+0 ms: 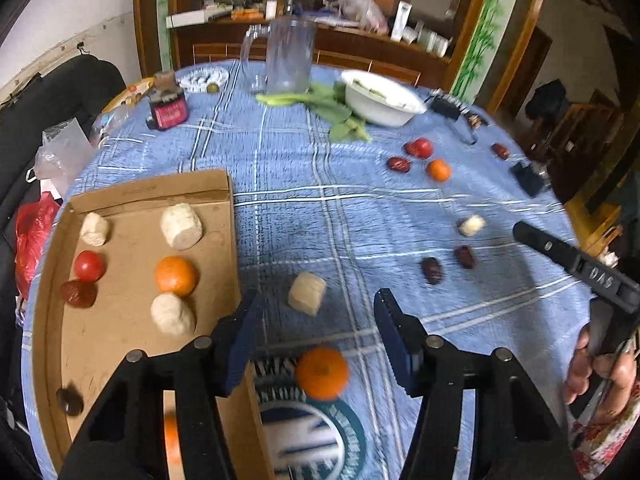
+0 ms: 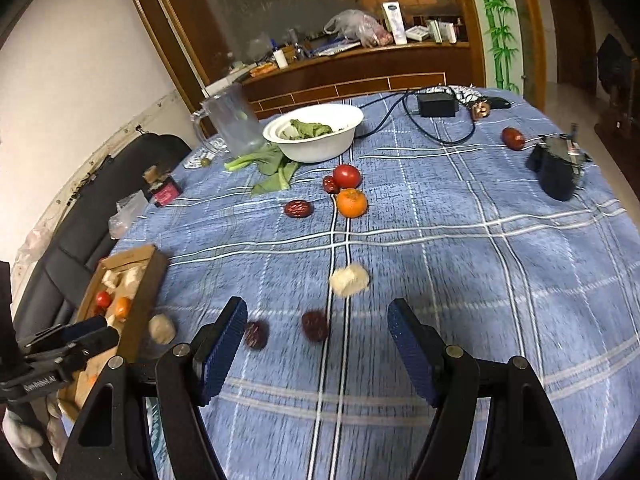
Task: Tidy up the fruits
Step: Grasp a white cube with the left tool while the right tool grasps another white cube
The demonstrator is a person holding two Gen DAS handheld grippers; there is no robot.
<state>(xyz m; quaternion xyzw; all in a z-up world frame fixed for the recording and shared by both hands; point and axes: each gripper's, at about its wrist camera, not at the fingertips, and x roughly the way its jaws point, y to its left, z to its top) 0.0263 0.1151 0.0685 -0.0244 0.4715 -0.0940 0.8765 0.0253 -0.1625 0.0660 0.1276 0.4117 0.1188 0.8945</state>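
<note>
Fruits in box: the cardboard box (image 1: 132, 316) sits at the table's left edge and holds three pale chunks, a tomato (image 1: 89, 266), an orange (image 1: 176, 275), a red date (image 1: 78, 293) and a darker date near its front corner.
Fruits on cloth, near: a pale chunk (image 1: 307, 293) lies just beside the box's right wall; a loose orange (image 1: 322, 373) lies between the left gripper's fingers, not touched by either.
Fruits on cloth, middle: two dark dates (image 2: 315, 325) lie side by side ahead of the right gripper, with another pale chunk (image 2: 349, 279) beyond them.
Fruits on cloth, far: a tomato, two dates and a far orange (image 2: 351, 202) cluster near the white bowl (image 2: 320, 144); one lone date (image 2: 513, 138) lies well apart to the right.
Left gripper (image 1: 318, 316): fingers spread wide, holding nothing, hovering over the box's right edge and the cloth.
Right gripper (image 2: 316, 320): fingers spread wide, holding nothing, above the blue checked tablecloth (image 2: 480, 260).
Left view only: the full contents of the box, the loose orange under the fingers, and the person's hand (image 1: 596, 372) on the right gripper's handle.
Right view only: greens inside the bowl, a black adapter (image 2: 437, 104) with its cable, and the lone date clearly.
Both views: a clear jug (image 1: 289, 56) and loose greens (image 1: 332, 110) beside the bowl.
</note>
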